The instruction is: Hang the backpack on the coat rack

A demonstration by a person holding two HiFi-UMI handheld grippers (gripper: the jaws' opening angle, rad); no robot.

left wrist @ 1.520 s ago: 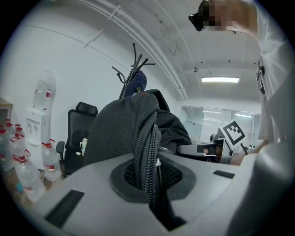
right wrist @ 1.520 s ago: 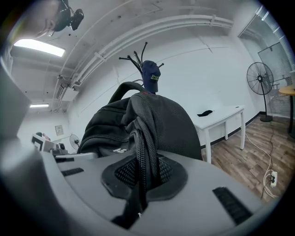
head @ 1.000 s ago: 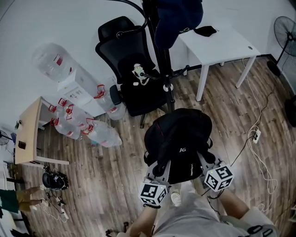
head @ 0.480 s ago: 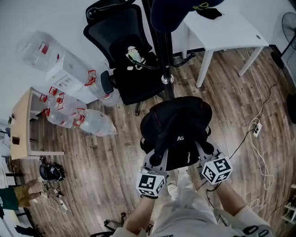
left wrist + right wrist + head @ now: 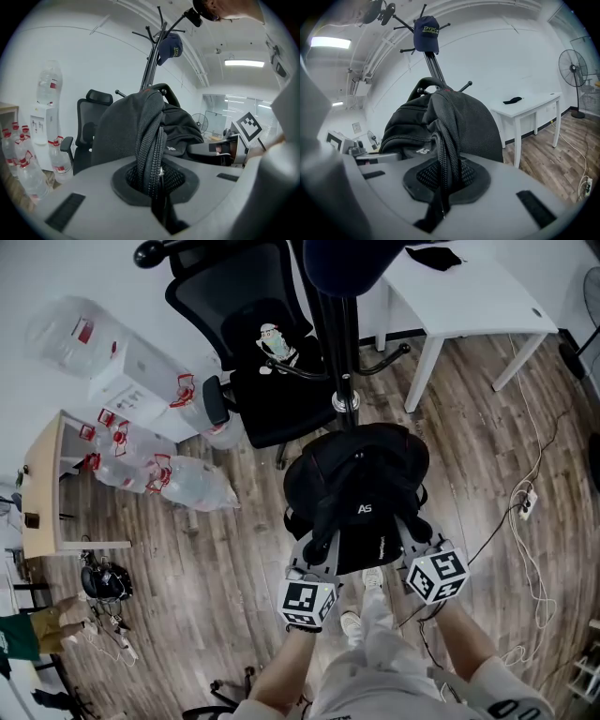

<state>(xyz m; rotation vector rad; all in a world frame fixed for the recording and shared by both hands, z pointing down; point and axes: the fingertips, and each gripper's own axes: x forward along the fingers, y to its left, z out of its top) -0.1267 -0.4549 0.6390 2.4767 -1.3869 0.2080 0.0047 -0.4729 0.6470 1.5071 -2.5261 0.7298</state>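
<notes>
**Backpack carried up to the rack, not yet hung**

Closest in, both tongs are clamped narrow on the bag's straps. The left gripper (image 5: 154, 187) pinches a padded mesh shoulder strap (image 5: 150, 140) that rises straight out of its jaws. The right gripper (image 5: 443, 183) holds the matching strap (image 5: 445, 140) the same way. From the head view, the black backpack (image 5: 361, 479) hangs between the two grippers in front of the person, off the wooden floor (image 5: 234, 596), with its top towards the rack.

Over the last second the grip has not changed, but the bag has been carried forward. The pole of the coat rack (image 5: 339, 334) now stands just beyond the bag's top edge, where a moment ago a strip of floor separated them.

Judging by this, the approach is nearly finished and the lift is what remains. The upper pegs, one carrying a dark cap (image 5: 425, 33), sit far above the bag. A lower peg (image 5: 466, 85) shows just behind it.

Further back are an office chair (image 5: 253, 324), a white table (image 5: 469, 306) and water bottles (image 5: 187, 486).
</notes>
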